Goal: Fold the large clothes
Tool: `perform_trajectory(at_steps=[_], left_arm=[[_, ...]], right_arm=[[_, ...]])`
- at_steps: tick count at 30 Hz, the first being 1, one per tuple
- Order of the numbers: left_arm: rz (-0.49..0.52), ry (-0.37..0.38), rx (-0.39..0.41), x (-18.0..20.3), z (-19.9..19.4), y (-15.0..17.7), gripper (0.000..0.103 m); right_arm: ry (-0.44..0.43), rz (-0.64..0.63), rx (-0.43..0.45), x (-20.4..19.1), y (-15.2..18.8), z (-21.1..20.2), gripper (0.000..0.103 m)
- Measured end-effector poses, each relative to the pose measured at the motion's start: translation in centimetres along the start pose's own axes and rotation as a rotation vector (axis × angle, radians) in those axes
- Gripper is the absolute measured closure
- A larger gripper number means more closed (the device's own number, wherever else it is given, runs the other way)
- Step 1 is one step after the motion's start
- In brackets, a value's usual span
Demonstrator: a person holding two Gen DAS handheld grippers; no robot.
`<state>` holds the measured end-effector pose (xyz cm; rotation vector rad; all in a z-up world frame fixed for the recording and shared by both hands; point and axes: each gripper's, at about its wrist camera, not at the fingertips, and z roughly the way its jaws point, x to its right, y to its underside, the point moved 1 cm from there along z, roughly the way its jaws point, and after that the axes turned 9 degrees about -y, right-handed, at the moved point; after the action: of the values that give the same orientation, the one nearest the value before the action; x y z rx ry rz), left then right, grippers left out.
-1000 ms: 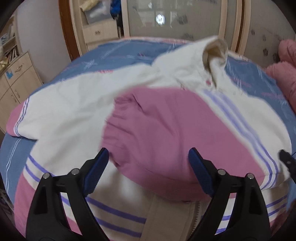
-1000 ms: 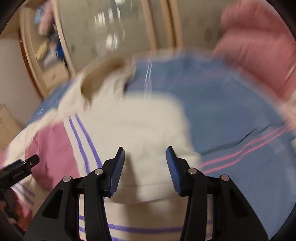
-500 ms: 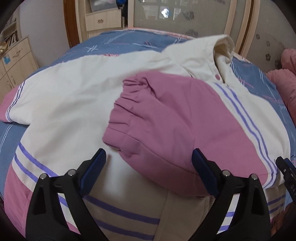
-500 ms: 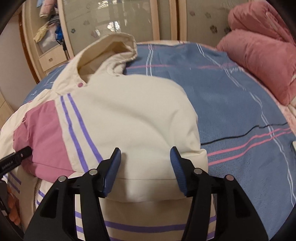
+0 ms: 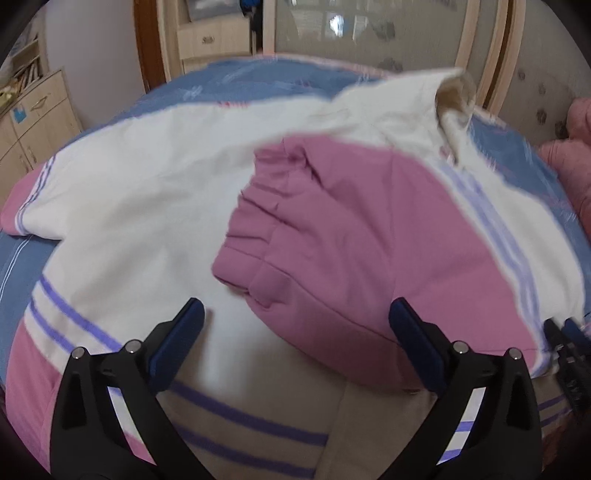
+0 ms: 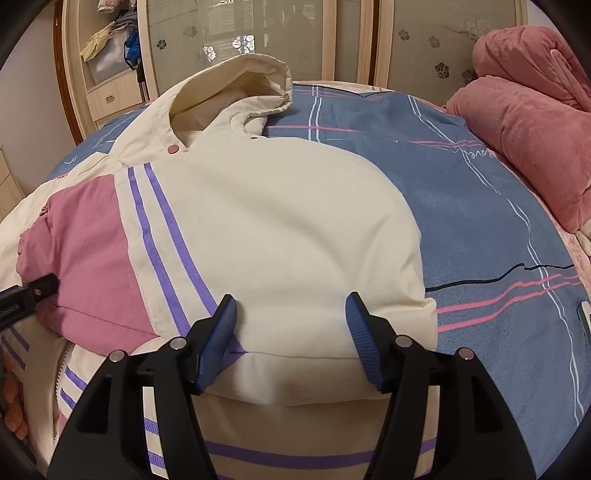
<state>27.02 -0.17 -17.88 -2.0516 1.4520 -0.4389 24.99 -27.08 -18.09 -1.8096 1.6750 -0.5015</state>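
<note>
A cream jacket (image 6: 280,221) with pink panels and purple stripes lies spread on the bed, hood (image 6: 240,85) at the far end. One pink sleeve (image 5: 332,229) is folded across the jacket's front, cuff toward the left. My left gripper (image 5: 295,332) hovers over the sleeve's near edge; its jaws are opening wide and nothing is pinched between them. My right gripper (image 6: 290,325) stands over the folded cream shoulder near its edge, jaws opening, pads clear of the cloth. The left gripper's tip (image 6: 33,290) shows at the left edge of the right wrist view.
The bed has a blue sheet (image 6: 480,221) with pink and white lines. Pink rolled bedding (image 6: 524,140) lies at the right. Wooden drawers (image 5: 33,122) stand left of the bed, and glass-panelled wardrobe doors (image 6: 258,33) rise behind it.
Both grippers have opened wider, letting go of the jacket. The pink sleeve and cream shoulder have settled flat on the jacket. Both views have shifted slightly.
</note>
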Motion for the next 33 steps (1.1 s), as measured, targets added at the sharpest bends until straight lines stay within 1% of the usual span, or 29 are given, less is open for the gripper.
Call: perform_trajectory(at_steps=[3, 4, 6, 8, 9, 10, 11, 13, 15, 16, 17, 18, 20, 21, 23, 24, 26, 28, 29, 30, 32, 33], left_arm=[[0.001, 0.007, 0.1, 0.1, -1.8, -0.6, 0.002], [0.014, -0.005, 0.11, 0.4, -1.9, -0.8, 0.002], [0.051, -0.039, 0.093, 1.0, -1.1, -1.3, 0.002], [0.078, -0.059, 0.039, 1.5, 0.2, -1.2, 0.002], [0.091, -0.058, -0.008, 1.6, 1.3, -1.0, 0.002], [0.092, -0.04, -0.037, 1.7, 2.0, -0.7, 0.002], [0.084, -0.024, -0.047, 1.6, 2.3, -0.4, 0.002], [0.059, -0.007, -0.036, 1.2, 2.4, -0.1, 0.002], [0.06, 0.001, -0.042, 1.0, 2.3, -0.2, 0.002], [0.054, 0.006, -0.045, 0.8, 2.1, -0.3, 0.002], [0.038, 0.014, -0.042, 0.3, 1.5, -0.4, 0.002], [0.025, 0.021, -0.032, -0.4, 1.1, -0.7, 0.002], [0.0, 0.019, 0.007, -2.1, -0.3, -1.1, 0.002], [-0.016, 0.006, 0.035, -3.6, -1.2, -1.4, 0.002], [-0.048, -0.032, 0.066, -6.9, -2.0, -1.9, 0.002], [-0.082, -0.066, 0.073, -10.0, -2.0, -2.4, 0.002], [-0.148, -0.108, 0.062, -14.3, -1.4, -2.8, 0.002], [-0.285, -0.165, 0.012, -21.1, 0.0, -3.0, 0.002], [-0.356, -0.172, -0.005, -24.1, 0.7, -2.9, 0.002], [-0.457, -0.166, -0.013, -28.0, 1.5, -2.7, 0.002], [-0.609, -0.147, -0.03, -33.8, 3.0, -2.1, 0.002], [-0.693, -0.123, -0.058, -37.0, 4.5, -1.8, 0.002]], right_arm=[[0.008, -0.008, 0.003, -0.2, 0.1, 0.0, 0.04], [0.009, -0.009, 0.004, -0.2, 0.2, 0.0, 0.04], [0.007, -0.008, 0.005, -0.1, 0.2, 0.0, 0.039], [0.007, -0.007, 0.005, -0.1, 0.2, 0.0, 0.039], [0.007, -0.008, 0.005, -0.1, 0.2, 0.0, 0.039], [0.008, -0.008, 0.005, -0.1, 0.2, 0.0, 0.039], [0.008, -0.008, 0.007, -0.1, 0.2, 0.0, 0.039], [0.0, 0.001, 0.034, -0.1, 0.2, -0.5, 0.039], [-0.056, 0.005, 0.114, -0.3, 0.0, -1.9, 0.039], [-0.068, -0.005, 0.134, -0.5, 0.0, -2.2, 0.033], [-0.05, -0.019, 0.134, -0.8, 0.0, -2.2, 0.031], [-0.031, -0.029, 0.105, -0.9, 0.1, -1.6, 0.029], [-0.02, -0.027, 0.045, -0.9, 0.4, -0.3, 0.029], [-0.019, -0.024, 0.027, -0.8, 0.4, 0.3, 0.028], [-0.019, -0.028, 0.03, -0.8, 0.4, 0.2, 0.027], [-0.02, -0.033, 0.034, -0.9, 0.5, 0.1, 0.026], [-0.019, -0.039, 0.036, -0.9, 0.6, 0.1, 0.025], [-0.018, -0.041, 0.04, -0.9, 0.7, 0.1, 0.024], [-0.019, -0.041, 0.042, -0.8, 0.8, 0.0, 0.024], [-0.02, -0.041, 0.043, -0.8, 0.8, 0.0, 0.024], [-0.021, -0.045, 0.045, -0.9, 1.0, 0.1, 0.023], [-0.019, -0.05, 0.044, -0.9, 1.0, 0.1, 0.021]])
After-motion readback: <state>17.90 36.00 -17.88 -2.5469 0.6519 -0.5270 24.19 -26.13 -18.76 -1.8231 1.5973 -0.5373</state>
